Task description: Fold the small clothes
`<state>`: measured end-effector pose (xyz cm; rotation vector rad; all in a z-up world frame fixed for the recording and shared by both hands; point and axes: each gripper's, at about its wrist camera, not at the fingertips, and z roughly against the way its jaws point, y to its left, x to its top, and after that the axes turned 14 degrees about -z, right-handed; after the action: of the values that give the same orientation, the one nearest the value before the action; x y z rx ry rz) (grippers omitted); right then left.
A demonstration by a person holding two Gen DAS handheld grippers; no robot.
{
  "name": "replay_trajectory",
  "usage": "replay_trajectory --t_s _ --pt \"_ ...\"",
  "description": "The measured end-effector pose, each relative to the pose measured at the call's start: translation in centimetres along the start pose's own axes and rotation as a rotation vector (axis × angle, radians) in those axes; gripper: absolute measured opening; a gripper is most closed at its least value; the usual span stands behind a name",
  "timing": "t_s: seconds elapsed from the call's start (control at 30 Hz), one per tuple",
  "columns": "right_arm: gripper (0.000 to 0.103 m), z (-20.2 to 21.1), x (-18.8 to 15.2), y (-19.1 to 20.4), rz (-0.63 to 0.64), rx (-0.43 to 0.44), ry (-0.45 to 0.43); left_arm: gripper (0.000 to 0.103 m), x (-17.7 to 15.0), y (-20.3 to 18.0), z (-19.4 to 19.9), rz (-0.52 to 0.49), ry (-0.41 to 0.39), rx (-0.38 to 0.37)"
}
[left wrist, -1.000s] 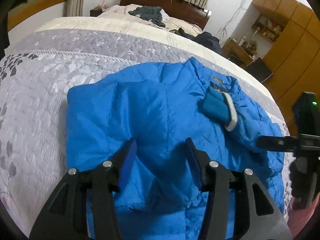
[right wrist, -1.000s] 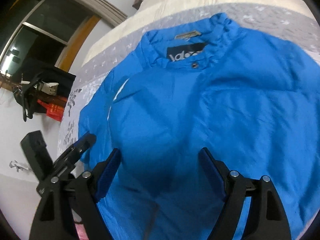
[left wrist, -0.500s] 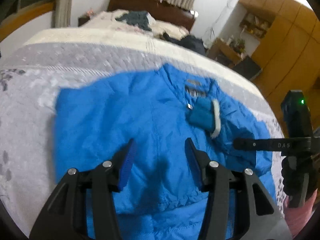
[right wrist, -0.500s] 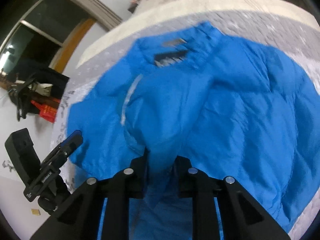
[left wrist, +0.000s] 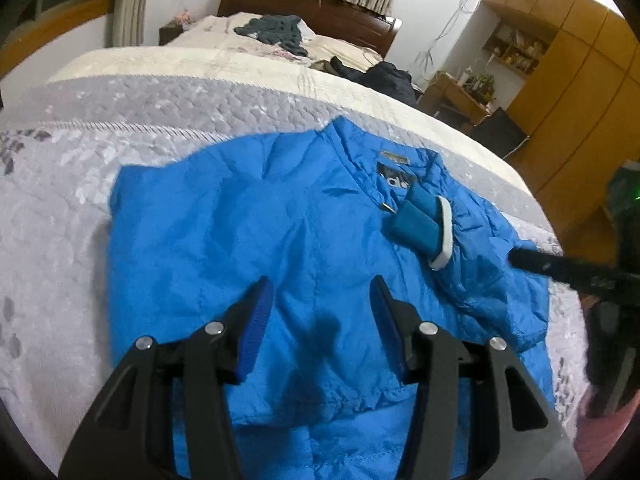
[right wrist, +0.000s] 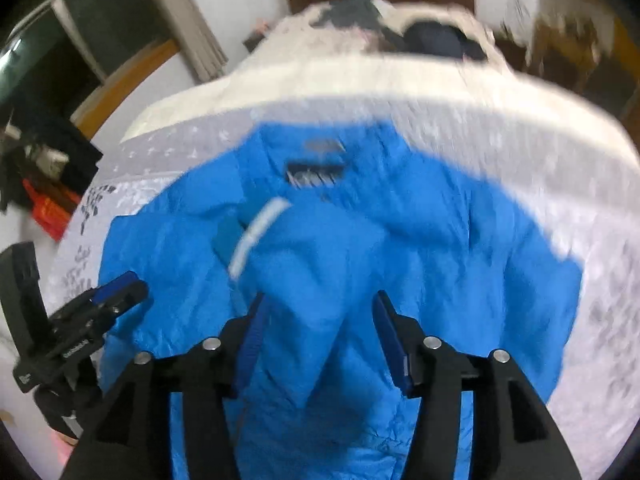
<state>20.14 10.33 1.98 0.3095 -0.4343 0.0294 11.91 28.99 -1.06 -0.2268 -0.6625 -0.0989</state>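
Blue jacket (left wrist: 248,232) flat on bedspread (left wrist: 60,200); both hand-held grippers gaping.

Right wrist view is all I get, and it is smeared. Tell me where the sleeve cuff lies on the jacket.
Observer: The left wrist view is sharp. The cuff lies on the chest of the jacket, right next to the collar label.
Operator: Give me the state of the left tongs.
Observer: The left tongs are open above the lower front of the jacket, with nothing between their fingers.
Operator: Report the hem.
Observer: A gathered hem runs across between the arms of those tongs, nearer the camera than their tips.
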Motion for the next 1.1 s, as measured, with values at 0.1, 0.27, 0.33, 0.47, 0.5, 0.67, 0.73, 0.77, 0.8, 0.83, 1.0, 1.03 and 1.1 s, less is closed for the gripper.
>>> replay_trajectory --t_s 0.1,0.27,0.33,0.47,0.5,0.67,0.73,0.77,0.8,0.83,1.0,1.03,1.1 --pt "0.061 -0.7 0.2 3.5 0.096 0.003 0.029 0.051 0.0 0.1 -0.4 -0.001 0.021 0.014" --pt "0.066 -5.3 0.4 7.0 0.172 -0.106 0.095 0.051 -0.2 0.1 -0.7 -0.020 0.034 0.032" --pt "0.071 -6.8 0.3 7.2 0.206 -0.184 0.081 0.051 -0.3 -0.1 -0.9 -0.032 0.034 0.044" --pt "0.061 -8.7 0.0 6.4 0.221 -0.248 0.090 0.051 -0.6 -0.4 -1.3 -0.056 0.035 0.063" --pt "0.055 -8.7 0.1 5.9 0.213 -0.235 0.084 0.052 -0.7 -0.5 -1.3 -0.059 0.035 0.064" --pt "0.029 -5.8 0.6 3.3 0.105 -0.103 0.056 0.052 -0.8 -0.2 -1.4 -0.053 0.035 0.056" --pt "0.028 -4.2 0.7 2.2 0.062 -0.048 0.046 0.052 -0.8 -0.3 -1.4 -0.053 0.035 0.056" --pt "0.028 -3.6 0.8 1.5 0.041 -0.021 0.046 0.052 -0.8 -0.3 -1.4 -0.053 0.035 0.056" --pt "0.028 -2.7 0.7 0.3 0.005 0.022 0.052 0.053 -0.8 -0.2 -1.5 -0.053 0.035 0.056" --pt "0.028 -2.1 0.6 -0.4 -0.015 0.047 0.058 0.053 -0.8 -0.3 -1.5 -0.053 0.036 0.055" --pt "0.036 0.5 -0.4 -5.3 -0.123 0.175 0.089 0.055 -0.9 -0.4 -1.5 -0.063 0.034 0.063" --pt "0.041 0.9 -0.4 -6.3 -0.141 0.192 0.090 0.055 -1.0 -0.3 -1.5 -0.062 0.033 0.062" --pt "0.057 2.0 -0.8 -8.4 -0.178 0.212 0.083 0.055 -1.0 -0.4 -1.5 -0.059 0.033 0.060"
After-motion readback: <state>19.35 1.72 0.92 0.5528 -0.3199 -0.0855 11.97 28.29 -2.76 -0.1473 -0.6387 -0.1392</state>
